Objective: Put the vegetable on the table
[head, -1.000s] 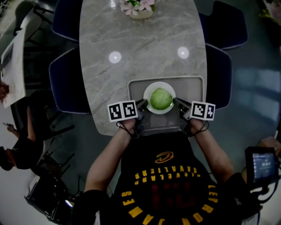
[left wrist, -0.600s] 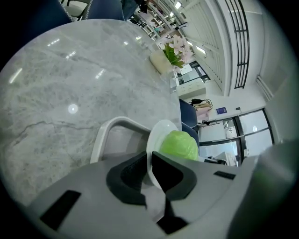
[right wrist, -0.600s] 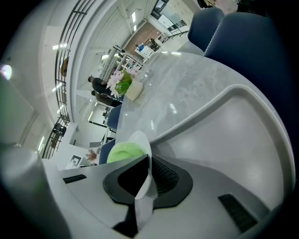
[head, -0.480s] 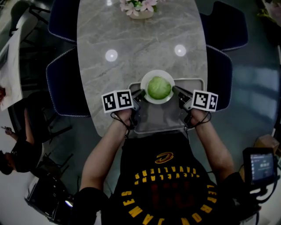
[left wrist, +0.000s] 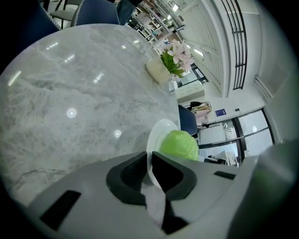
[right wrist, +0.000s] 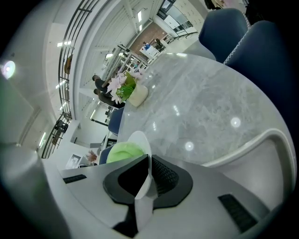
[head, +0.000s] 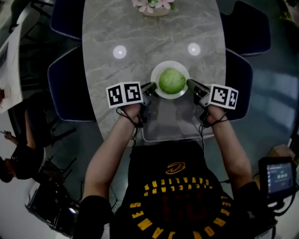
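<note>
A green cabbage [head: 171, 80] lies on a white plate [head: 156, 89], which both grippers hold by its rim just past the far edge of the grey tray [head: 175, 123]. Whether the plate touches the marble table [head: 140, 32] cannot be told. My left gripper [head: 151, 87] is shut on the plate's left rim, my right gripper [head: 190, 84] on its right rim. In the left gripper view the plate's edge [left wrist: 156, 135] runs between the jaws of the left gripper [left wrist: 149, 161], with the cabbage [left wrist: 180, 144] beyond. In the right gripper view the right gripper [right wrist: 148, 163] pinches the plate [right wrist: 140, 140] beside the cabbage [right wrist: 122, 151].
A pot of pink flowers [head: 154, 5] stands at the table's far end, also the flowers [left wrist: 175, 53] in the left gripper view. Dark blue chairs [head: 70, 81] line both sides of the table. The tray's rim [right wrist: 266, 137] lies to my right.
Both grippers have carried the plate with the cabbage away from me, off the tray's middle to beyond its far edge. The tray has stayed near the table's front edge.
</note>
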A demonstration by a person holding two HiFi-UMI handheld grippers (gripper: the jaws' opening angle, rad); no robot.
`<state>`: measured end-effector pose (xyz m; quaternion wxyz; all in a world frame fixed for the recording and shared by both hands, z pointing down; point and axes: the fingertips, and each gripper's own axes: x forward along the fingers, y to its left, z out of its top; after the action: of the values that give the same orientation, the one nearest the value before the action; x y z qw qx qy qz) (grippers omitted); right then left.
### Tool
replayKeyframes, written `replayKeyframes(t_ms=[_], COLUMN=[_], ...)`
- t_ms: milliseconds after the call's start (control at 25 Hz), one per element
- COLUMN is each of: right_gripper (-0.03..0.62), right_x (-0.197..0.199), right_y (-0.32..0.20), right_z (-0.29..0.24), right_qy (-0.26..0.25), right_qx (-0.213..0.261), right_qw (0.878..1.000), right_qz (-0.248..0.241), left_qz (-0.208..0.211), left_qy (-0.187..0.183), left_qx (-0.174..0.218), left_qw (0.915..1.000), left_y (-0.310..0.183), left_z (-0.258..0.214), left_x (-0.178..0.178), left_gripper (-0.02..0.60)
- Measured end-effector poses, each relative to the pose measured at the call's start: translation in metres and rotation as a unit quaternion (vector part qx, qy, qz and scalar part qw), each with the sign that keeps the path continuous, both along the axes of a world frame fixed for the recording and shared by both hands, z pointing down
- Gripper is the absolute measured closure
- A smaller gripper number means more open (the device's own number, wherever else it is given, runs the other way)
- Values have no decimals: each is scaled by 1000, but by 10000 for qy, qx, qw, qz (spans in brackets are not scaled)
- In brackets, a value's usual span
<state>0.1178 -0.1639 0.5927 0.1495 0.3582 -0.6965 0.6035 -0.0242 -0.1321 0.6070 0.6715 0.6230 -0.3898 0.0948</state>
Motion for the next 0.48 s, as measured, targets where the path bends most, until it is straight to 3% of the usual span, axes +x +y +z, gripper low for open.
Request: replayKeyframes(t_ms=[240, 480], right_gripper=[562, 562], right_x=[-4, -6], right_y=[-12, -26], right_z=[-5, -4], right_qy=[28, 48], right_qx=[-195, 69], right_qw=[9997, 10000], right_qz=[170, -36], left_qz=[54, 99], left_qy=[7, -41], left_qx=[7, 3], left_qw=[10000, 9999], left_y=[-15, -23], left_z=[-1, 0], left_x=[-3, -4], left_gripper=[546, 546])
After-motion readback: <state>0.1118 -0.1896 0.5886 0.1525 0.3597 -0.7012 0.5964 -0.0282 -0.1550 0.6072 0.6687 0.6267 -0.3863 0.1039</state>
